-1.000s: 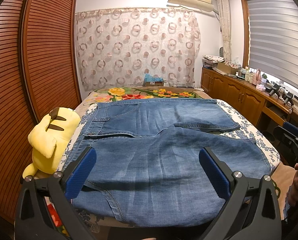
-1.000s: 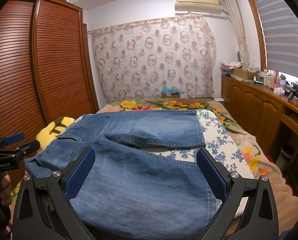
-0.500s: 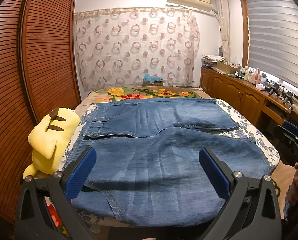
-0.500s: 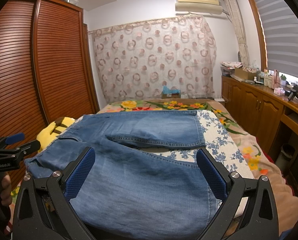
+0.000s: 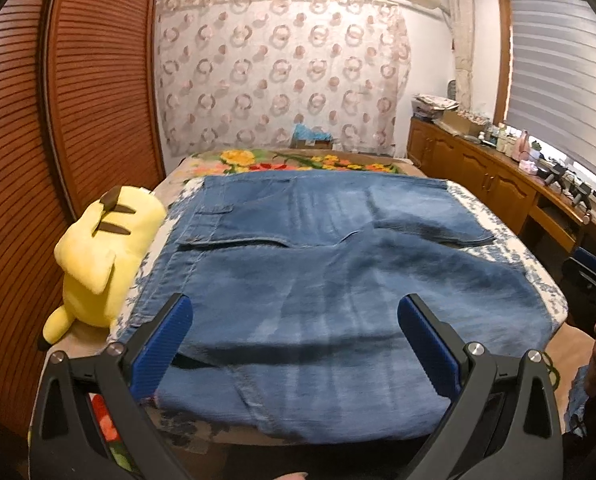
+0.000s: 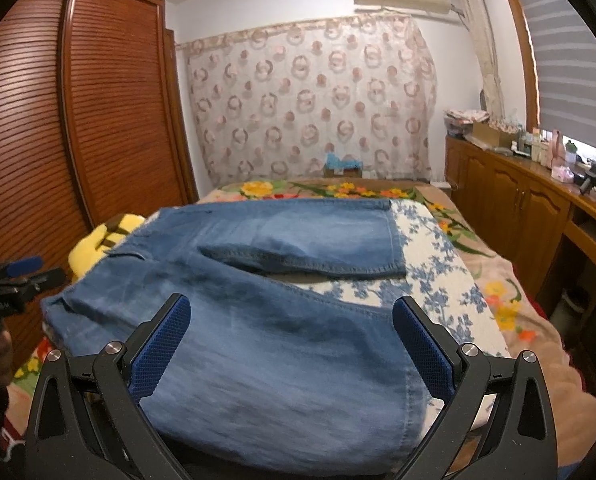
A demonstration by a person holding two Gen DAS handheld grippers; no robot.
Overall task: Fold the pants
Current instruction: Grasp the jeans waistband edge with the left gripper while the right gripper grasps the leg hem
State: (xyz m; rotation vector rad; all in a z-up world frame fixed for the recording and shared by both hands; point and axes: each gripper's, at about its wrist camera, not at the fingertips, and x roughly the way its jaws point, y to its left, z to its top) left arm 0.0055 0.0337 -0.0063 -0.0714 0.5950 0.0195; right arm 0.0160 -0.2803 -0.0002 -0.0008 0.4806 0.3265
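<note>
Blue denim pants (image 5: 317,264) lie spread flat across the bed, waistband at the left, both legs running to the right. In the right wrist view the same pants (image 6: 266,320) show the far leg and the near leg parted in a V. My left gripper (image 5: 294,320) hovers open above the near leg by the waist end, nothing between its blue pads. My right gripper (image 6: 290,320) hangs open over the near leg toward the hem end, also empty. Each gripper shows at the edge of the other's view, held by a hand.
A yellow plush toy (image 5: 102,256) lies at the bed's left edge beside the waistband. A louvred wooden wardrobe (image 5: 58,120) stands on the left. A low wooden cabinet (image 5: 497,192) with clutter runs along the right under the window. A floral blanket (image 6: 473,280) covers the bed.
Both grippers have tilted down slightly and edged toward the pants. The pants lie as before. Both jaws stay open.
</note>
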